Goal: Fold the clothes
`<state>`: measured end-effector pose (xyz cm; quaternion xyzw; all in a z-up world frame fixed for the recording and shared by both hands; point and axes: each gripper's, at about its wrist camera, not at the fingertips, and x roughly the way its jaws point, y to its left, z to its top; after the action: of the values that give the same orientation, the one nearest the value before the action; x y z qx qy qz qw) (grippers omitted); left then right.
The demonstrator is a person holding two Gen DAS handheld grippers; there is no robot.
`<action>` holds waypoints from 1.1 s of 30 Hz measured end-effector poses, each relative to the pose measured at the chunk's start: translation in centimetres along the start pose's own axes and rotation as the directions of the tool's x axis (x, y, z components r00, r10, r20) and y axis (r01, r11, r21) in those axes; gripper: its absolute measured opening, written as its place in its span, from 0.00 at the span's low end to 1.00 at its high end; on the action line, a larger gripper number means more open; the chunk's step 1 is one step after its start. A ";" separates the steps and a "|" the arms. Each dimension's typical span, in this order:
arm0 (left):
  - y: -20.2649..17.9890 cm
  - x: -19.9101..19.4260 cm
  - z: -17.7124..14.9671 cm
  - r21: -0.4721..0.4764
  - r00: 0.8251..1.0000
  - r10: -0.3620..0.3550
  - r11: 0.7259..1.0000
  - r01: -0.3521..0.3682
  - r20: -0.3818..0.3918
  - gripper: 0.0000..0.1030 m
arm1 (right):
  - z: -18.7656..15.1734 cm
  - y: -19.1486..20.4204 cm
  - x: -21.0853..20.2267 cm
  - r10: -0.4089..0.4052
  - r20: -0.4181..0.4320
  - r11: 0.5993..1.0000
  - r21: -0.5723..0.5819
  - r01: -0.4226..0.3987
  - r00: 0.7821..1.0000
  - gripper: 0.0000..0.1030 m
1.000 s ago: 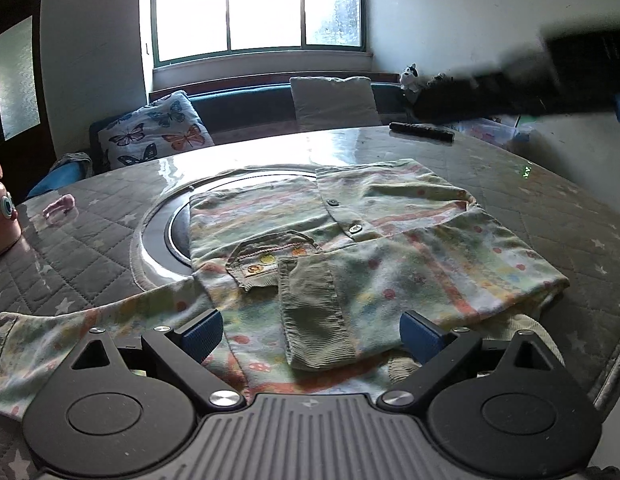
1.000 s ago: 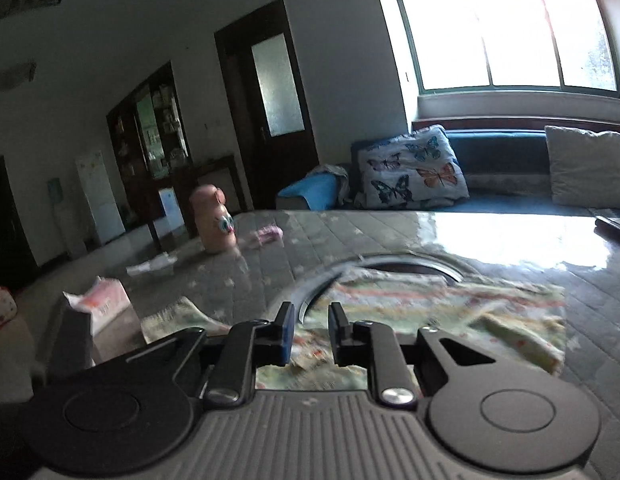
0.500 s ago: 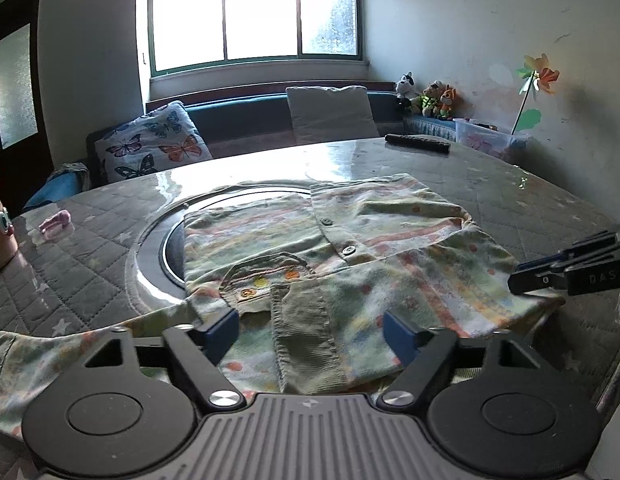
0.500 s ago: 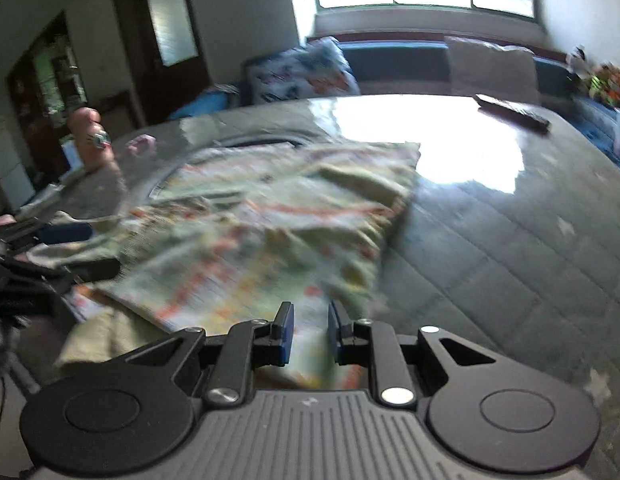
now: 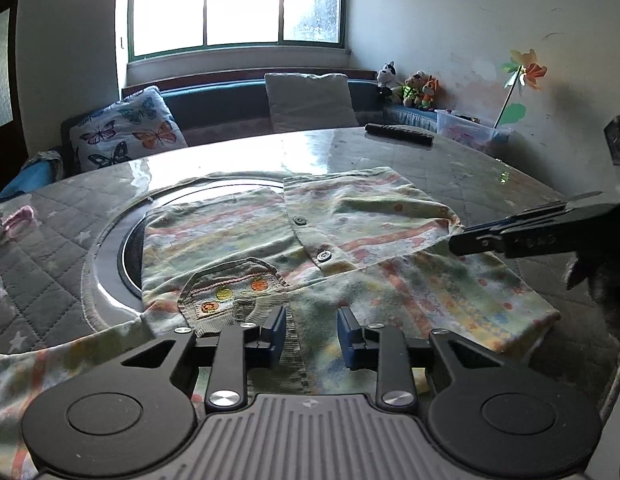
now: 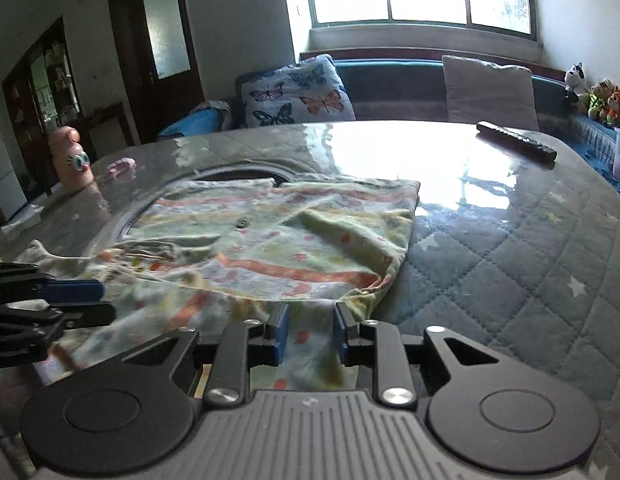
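A pale green child's shirt [image 5: 349, 240] with orange stripes, buttons and a corduroy pocket lies partly folded on the round table; it also shows in the right wrist view [image 6: 270, 240]. My left gripper [image 5: 311, 336] is partly open, low over the shirt's near edge by the pocket [image 5: 234, 296]. My right gripper [image 6: 308, 334] is partly open over the shirt's near right hem. The right gripper appears from the side in the left wrist view [image 5: 509, 236], the left gripper at the left of the right wrist view [image 6: 50, 304]. Neither holds cloth.
The table [image 6: 509, 240] has a quilted grey cover and a glossy centre ring [image 5: 110, 248]. A black remote [image 5: 399, 135] lies at the far side. A pink figure [image 6: 72, 160] and a small pink item [image 6: 120, 167] stand at the far left. Sofa with cushions behind.
My left gripper's jaws have narrowed and moved in over the shirt. My right gripper swung round to the shirt's right hem, came down, and its jaws widened.
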<state>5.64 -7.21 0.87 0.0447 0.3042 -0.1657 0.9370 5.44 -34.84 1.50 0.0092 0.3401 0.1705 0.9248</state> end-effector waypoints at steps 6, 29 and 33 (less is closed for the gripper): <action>1.2 0.9 -0.2 -0.029 0.999 0.025 0.999 -0.026 -0.026 0.26 | -0.1 0.2 0.5 -0.008 -0.008 1.000 -0.019 0.008 1.000 0.23; 4.3 -3.5 -1.6 -0.100 0.989 0.145 0.985 -0.144 0.006 0.27 | -2.2 10.8 -0.5 0.190 -0.053 0.929 -0.314 -0.197 0.980 0.38; 6.2 -5.1 -2.4 -0.154 0.974 0.226 0.963 -0.222 0.005 0.30 | -2.9 11.7 -0.8 0.200 -0.064 0.922 -0.325 -0.210 0.978 0.39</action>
<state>2.56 0.51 1.81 0.0052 0.2984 -0.0353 0.9538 -0.61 -24.38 1.36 -0.1130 0.3177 0.3209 0.8851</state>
